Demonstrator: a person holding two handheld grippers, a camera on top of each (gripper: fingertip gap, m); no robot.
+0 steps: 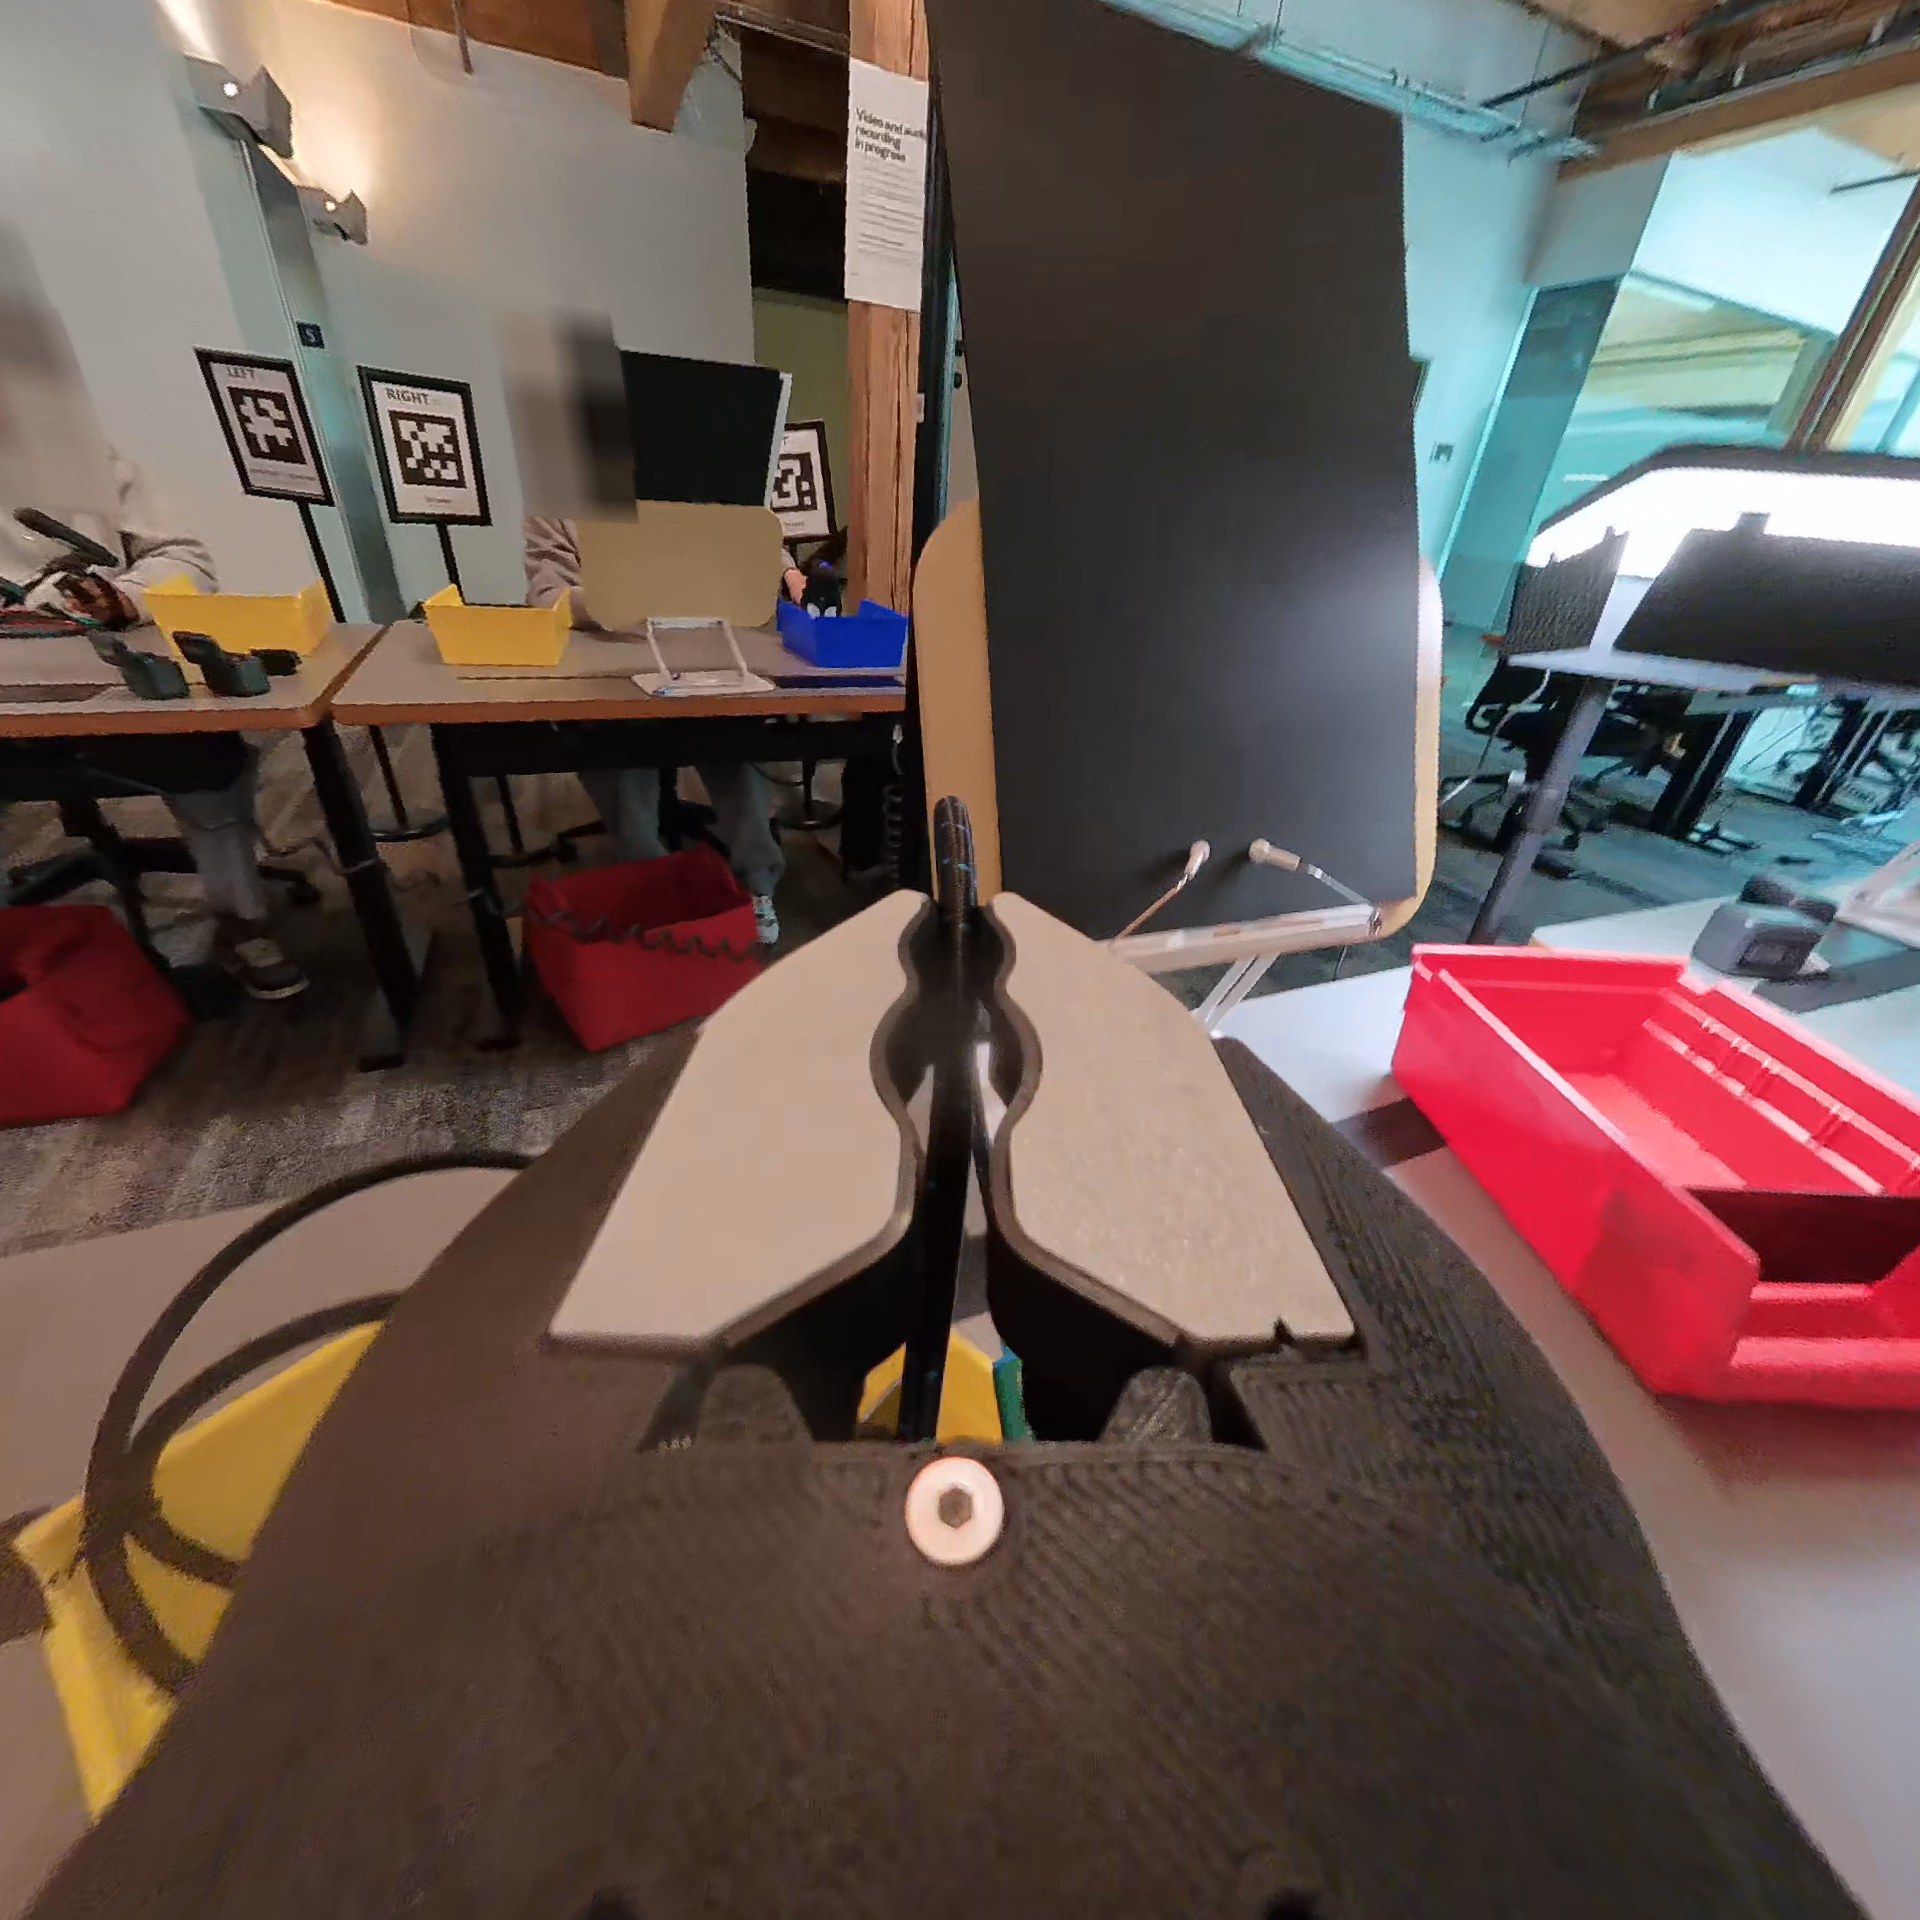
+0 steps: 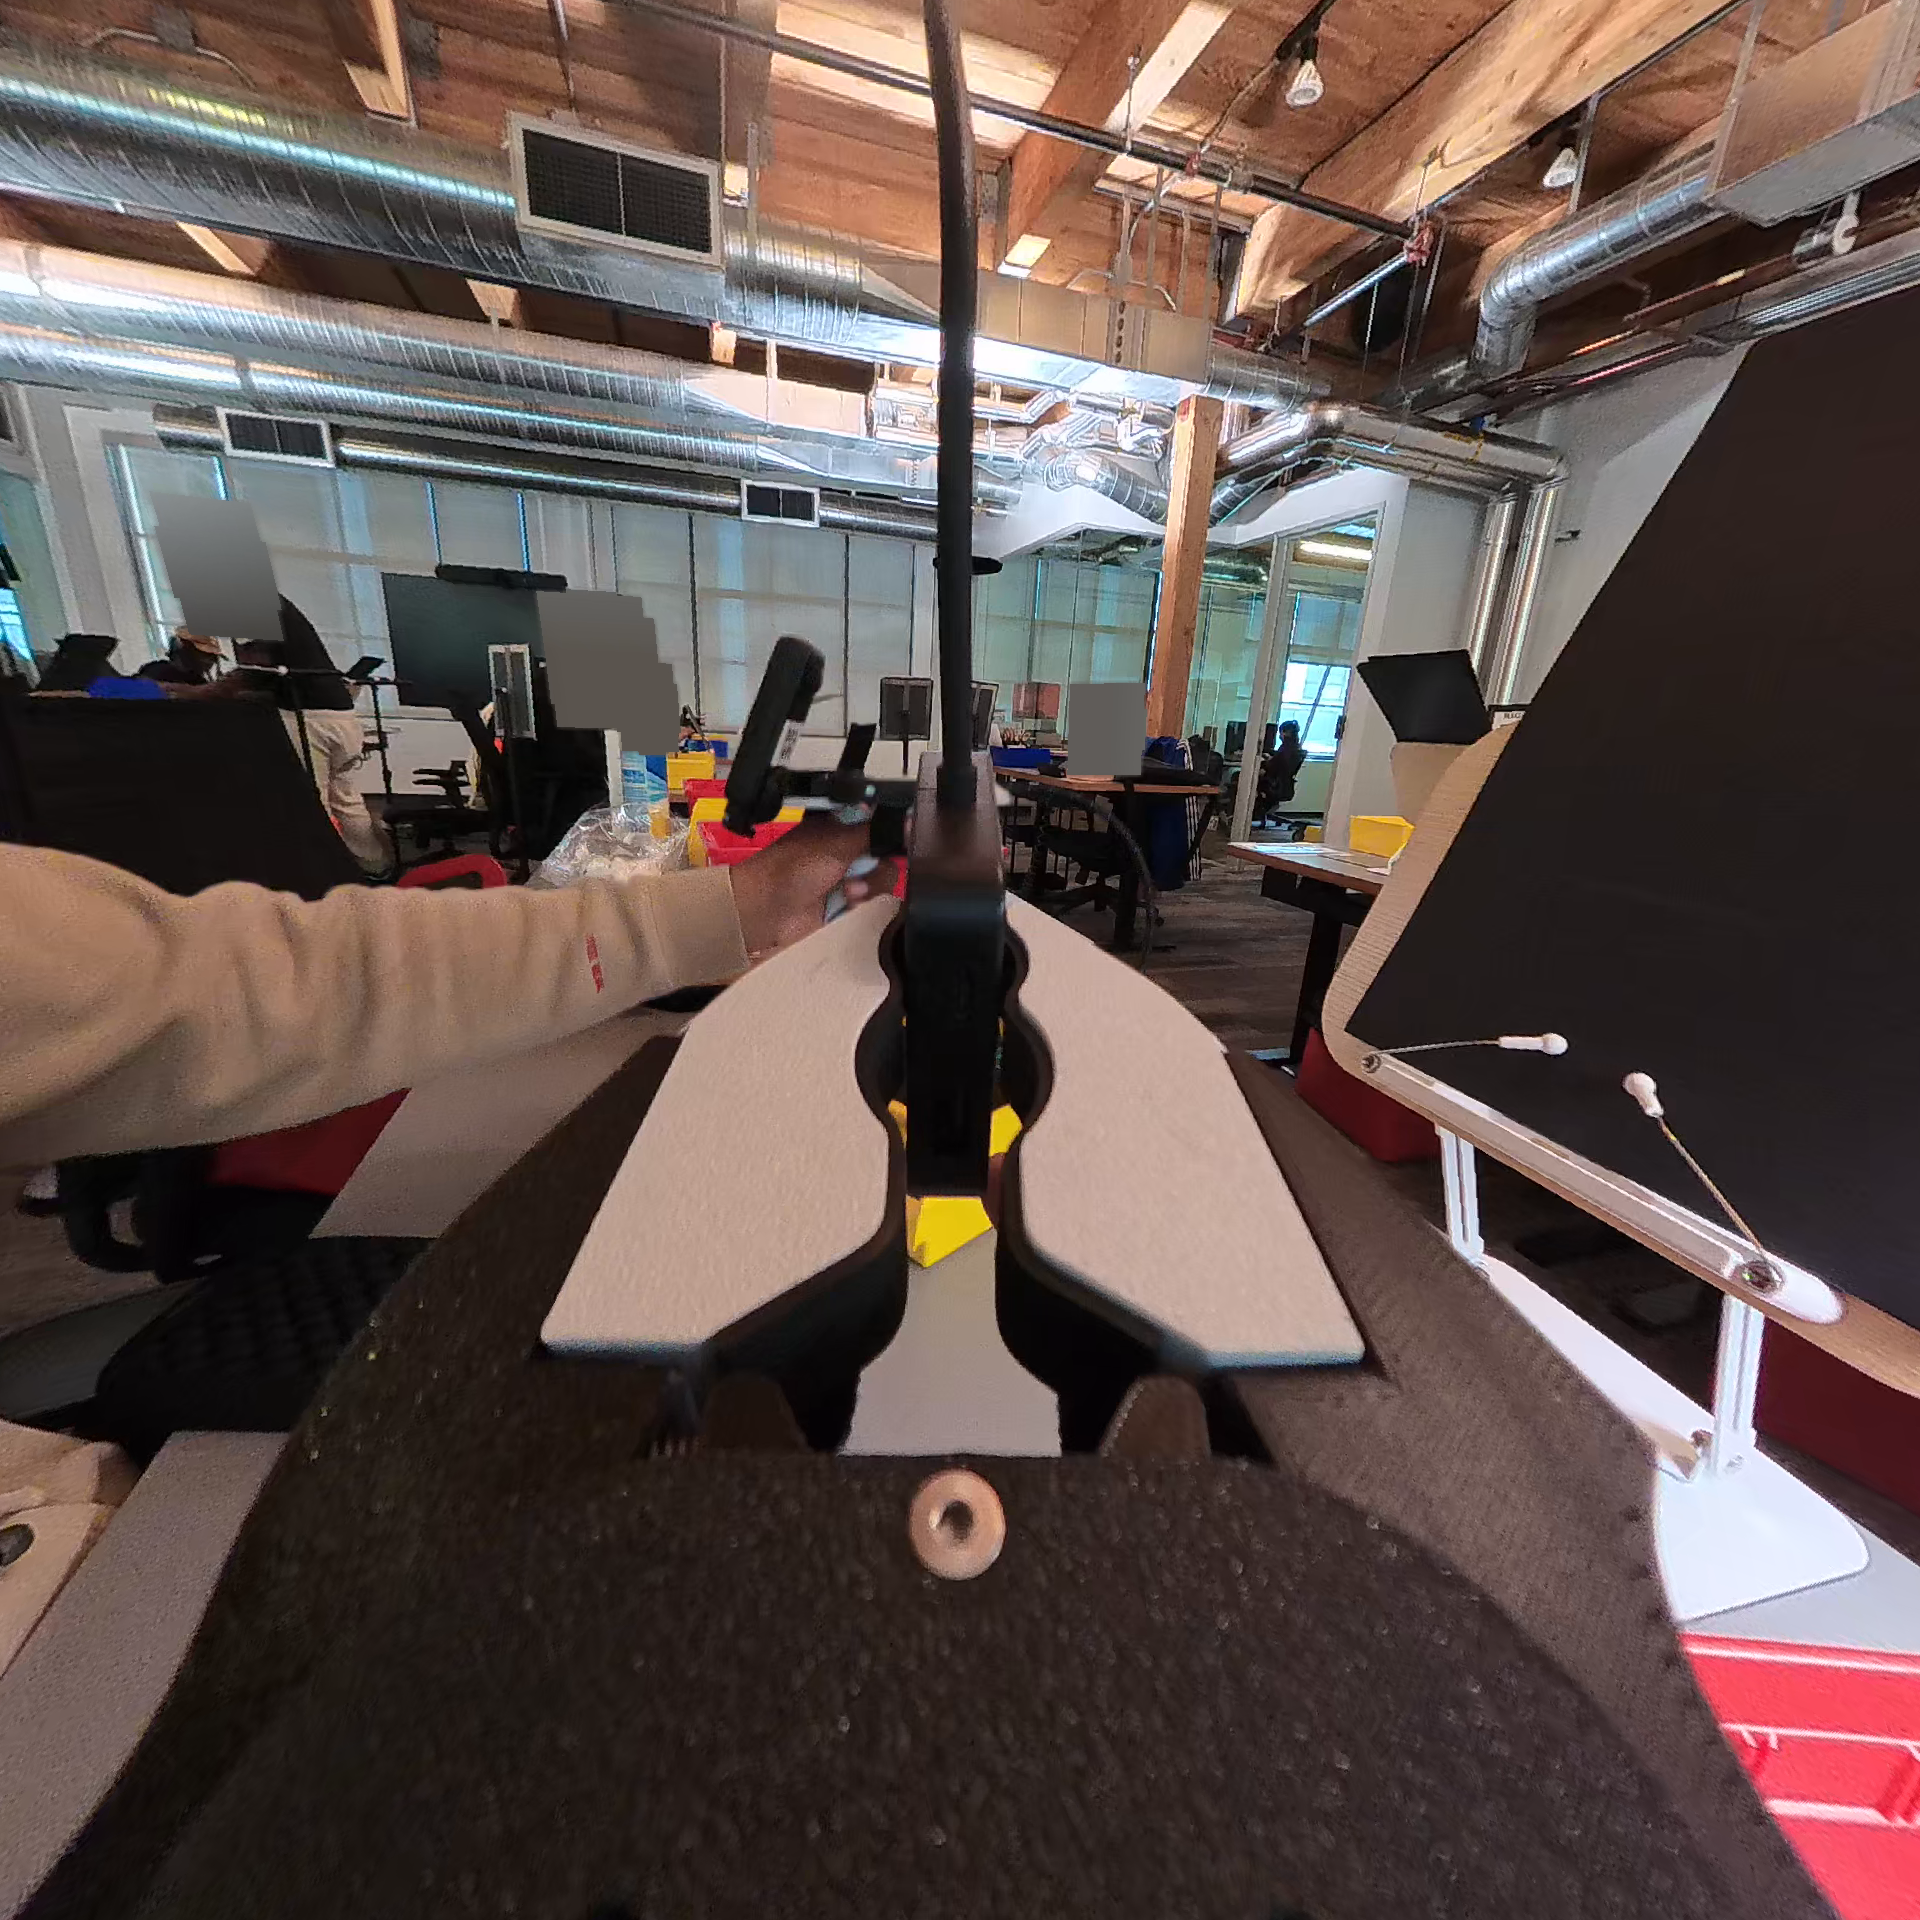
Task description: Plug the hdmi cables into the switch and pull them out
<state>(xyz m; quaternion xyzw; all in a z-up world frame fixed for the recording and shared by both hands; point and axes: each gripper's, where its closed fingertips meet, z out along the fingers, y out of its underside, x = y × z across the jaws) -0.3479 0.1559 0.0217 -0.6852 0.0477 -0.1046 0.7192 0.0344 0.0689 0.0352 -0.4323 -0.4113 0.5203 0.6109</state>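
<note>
Pinching a black cable (image 1: pixel 951 1049), left hand-held gripper (image 1: pixel 954 914); right hand-held gripper (image 2: pixel 954 914) clamping plug (image 2: pixel 954 997).

Your left gripper (image 1: pixel 951 914) has a black, ridged printed body, two pale grey fingers (image 1: pixel 769 1132) with wavy black-edged inner rims, and one white hex screw (image 1: pixel 954 1509) at the centre of its base. Your right gripper (image 2: pixel 954 925) is built the same, its black body pebbled and its screw (image 2: pixel 956 1523) tan. Your sleeve (image 2: pixel 343 987) is cream, with small red marking near the cuff.
</note>
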